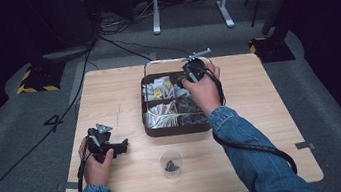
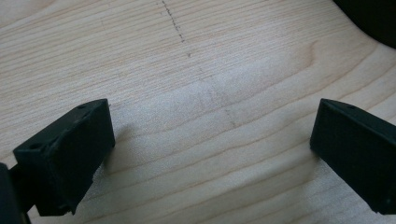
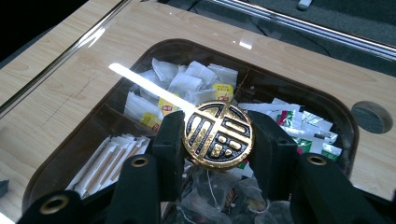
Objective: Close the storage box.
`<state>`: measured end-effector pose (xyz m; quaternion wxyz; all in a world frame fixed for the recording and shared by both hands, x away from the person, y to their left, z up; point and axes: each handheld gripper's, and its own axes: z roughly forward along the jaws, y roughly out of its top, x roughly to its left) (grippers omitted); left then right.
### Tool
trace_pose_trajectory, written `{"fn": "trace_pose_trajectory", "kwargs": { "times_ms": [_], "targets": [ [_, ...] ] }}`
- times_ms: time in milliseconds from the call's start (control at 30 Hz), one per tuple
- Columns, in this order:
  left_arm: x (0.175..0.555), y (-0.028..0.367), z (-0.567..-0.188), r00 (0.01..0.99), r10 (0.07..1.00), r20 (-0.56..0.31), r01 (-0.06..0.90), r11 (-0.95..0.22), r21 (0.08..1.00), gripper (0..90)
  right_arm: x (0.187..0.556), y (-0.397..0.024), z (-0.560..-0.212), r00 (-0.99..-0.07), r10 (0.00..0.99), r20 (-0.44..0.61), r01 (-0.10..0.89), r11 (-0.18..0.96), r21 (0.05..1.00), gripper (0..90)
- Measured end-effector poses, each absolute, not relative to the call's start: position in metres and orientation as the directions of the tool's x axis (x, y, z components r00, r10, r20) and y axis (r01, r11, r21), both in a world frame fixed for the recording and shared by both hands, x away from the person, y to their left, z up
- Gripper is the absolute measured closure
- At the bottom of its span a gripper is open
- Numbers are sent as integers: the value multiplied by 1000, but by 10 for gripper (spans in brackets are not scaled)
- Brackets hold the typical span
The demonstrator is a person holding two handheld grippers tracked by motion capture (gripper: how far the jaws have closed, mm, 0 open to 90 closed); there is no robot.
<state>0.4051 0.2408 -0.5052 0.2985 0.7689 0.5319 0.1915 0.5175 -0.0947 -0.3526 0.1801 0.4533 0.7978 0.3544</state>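
Gold knob (image 3: pixel 218 135) pinched by right gripper (image 3: pixel 217 140) — left gripper (image 2: pixel 212 140) spread wide.

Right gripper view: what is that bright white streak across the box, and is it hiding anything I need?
Right gripper view: the streak is glare on a clear lid over the box, washing out a few white sachets; the gold knob between the right gripper jaws stays sharp. High view: dark surroundings, table evenly lit. Left gripper view: jaw edges slightly soft, the wood grain clear.
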Motion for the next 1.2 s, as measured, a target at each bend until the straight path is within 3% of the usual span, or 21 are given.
{"fn": "trace_pose_trajectory", "kwargs": {
  "times_ms": [1200],
  "targets": [
    [406,241,-505,363,931,-22,704,-258,662,2,528,-66,-410,-517,856,8,624,370,688,589]
  ]
}}
